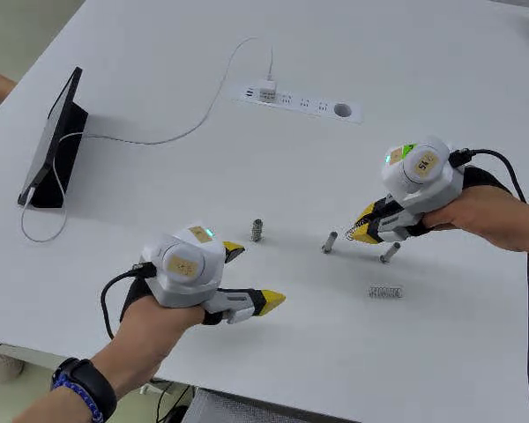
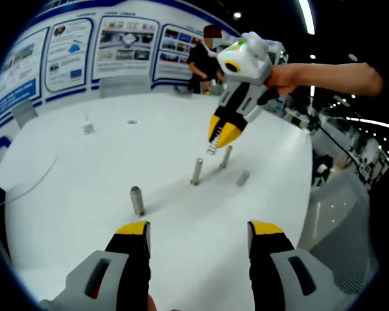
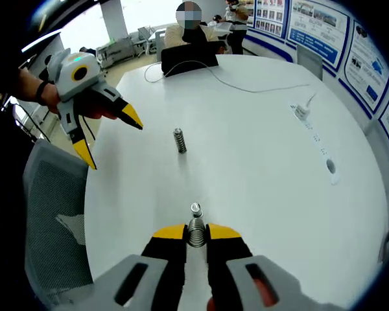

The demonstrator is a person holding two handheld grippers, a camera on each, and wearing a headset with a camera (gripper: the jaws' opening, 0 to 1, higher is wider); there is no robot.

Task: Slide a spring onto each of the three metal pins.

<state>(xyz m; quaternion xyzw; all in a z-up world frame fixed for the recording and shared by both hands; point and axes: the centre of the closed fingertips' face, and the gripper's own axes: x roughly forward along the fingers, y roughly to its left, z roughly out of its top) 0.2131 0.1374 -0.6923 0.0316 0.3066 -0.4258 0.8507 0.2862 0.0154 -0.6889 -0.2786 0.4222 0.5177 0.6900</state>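
Three metal pins stand mid-table. The left pin (image 1: 257, 230) (image 3: 179, 140) wears a spring. The middle pin (image 1: 330, 241) (image 3: 195, 208) and the right pin (image 1: 390, 253) are bare. My right gripper (image 1: 361, 234) (image 3: 196, 232) is shut on a spring (image 3: 194, 231), holding it just short of the middle pin's top. One more spring (image 1: 384, 292) lies loose on the table near the right pin. My left gripper (image 1: 254, 275) (image 2: 198, 228) hovers open near the front edge with nothing between its jaws, and the sprung pin (image 2: 137, 199) is just ahead of it.
A white power strip (image 1: 300, 101) with a plugged charger lies at the back. Its cable runs to a dark tablet (image 1: 53, 141) standing at the far left. A grey mesh chair (image 3: 52, 214) sits beside the table. People stand in the background.
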